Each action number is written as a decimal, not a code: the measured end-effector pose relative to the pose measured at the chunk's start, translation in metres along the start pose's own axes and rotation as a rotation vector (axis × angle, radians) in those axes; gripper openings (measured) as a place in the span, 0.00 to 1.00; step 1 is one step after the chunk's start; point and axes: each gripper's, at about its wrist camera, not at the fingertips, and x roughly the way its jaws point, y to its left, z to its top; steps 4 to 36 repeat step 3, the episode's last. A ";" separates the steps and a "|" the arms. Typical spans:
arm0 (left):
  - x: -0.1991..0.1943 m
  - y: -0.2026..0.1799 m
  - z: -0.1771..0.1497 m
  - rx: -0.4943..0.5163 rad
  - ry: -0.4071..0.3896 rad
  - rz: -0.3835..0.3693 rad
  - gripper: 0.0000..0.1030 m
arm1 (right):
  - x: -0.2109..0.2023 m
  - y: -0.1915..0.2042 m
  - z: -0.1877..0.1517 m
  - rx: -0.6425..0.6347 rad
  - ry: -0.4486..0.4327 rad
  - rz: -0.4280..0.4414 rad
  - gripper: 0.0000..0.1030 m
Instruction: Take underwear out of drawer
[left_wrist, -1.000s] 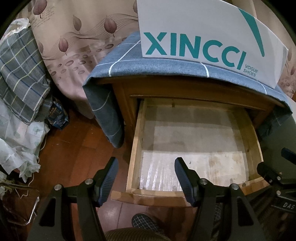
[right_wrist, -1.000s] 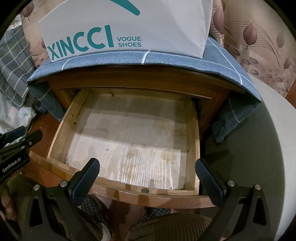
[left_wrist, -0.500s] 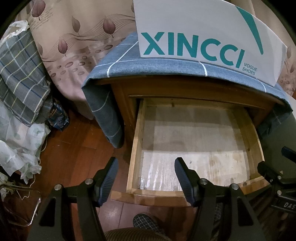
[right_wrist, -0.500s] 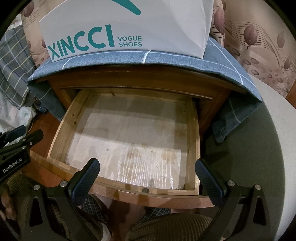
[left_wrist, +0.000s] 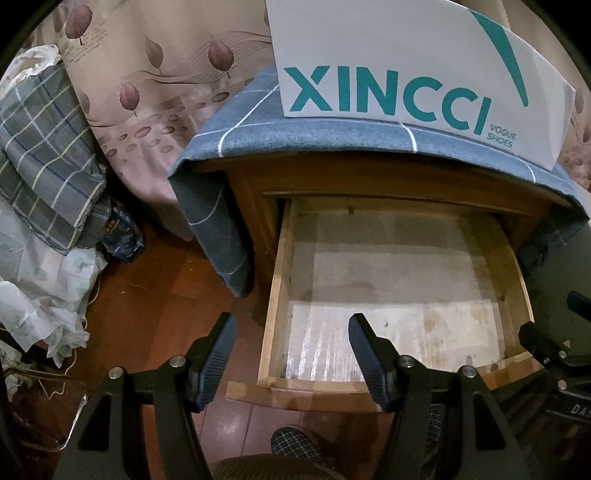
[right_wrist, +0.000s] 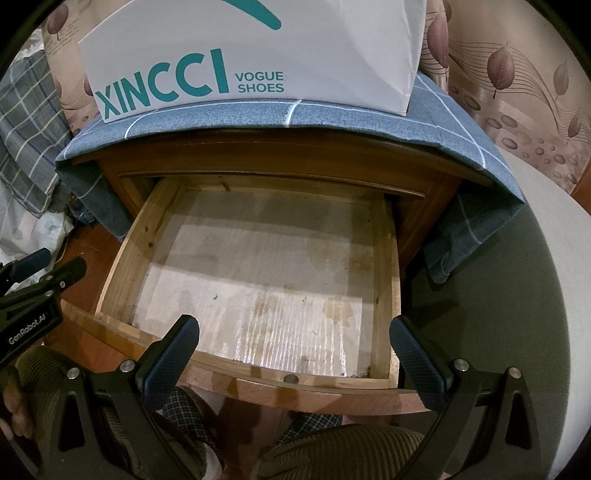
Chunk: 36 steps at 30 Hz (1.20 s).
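Pulled-out wooden drawer (right_wrist: 384, 258) of the brown wooden nightstand (left_wrist: 369, 177) shows only its stained pale lining; no underwear visible in either view. Left gripper (left_wrist: 291, 354) hangs over the drawer's near left corner, jaws spread, nothing between them. Right gripper (right_wrist: 293, 354) hangs over the near front edge, jaws spread wide, nothing between them. White shoe box with teal XINCCI lettering (right_wrist: 258, 55) sits on the blue checked cloth (left_wrist: 240, 110) covering the nightstand top. Plaid bedding (left_wrist: 40, 155) lies far left.
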 end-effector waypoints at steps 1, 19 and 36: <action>0.000 0.000 0.000 0.001 0.001 -0.003 0.63 | 0.000 0.000 0.000 0.000 0.000 0.000 0.99; 0.000 0.000 0.000 0.002 0.002 -0.002 0.63 | 0.000 0.000 0.000 0.001 -0.001 0.000 0.99; 0.000 0.000 0.000 0.002 0.002 -0.002 0.63 | 0.000 0.000 0.000 0.001 -0.001 0.000 0.99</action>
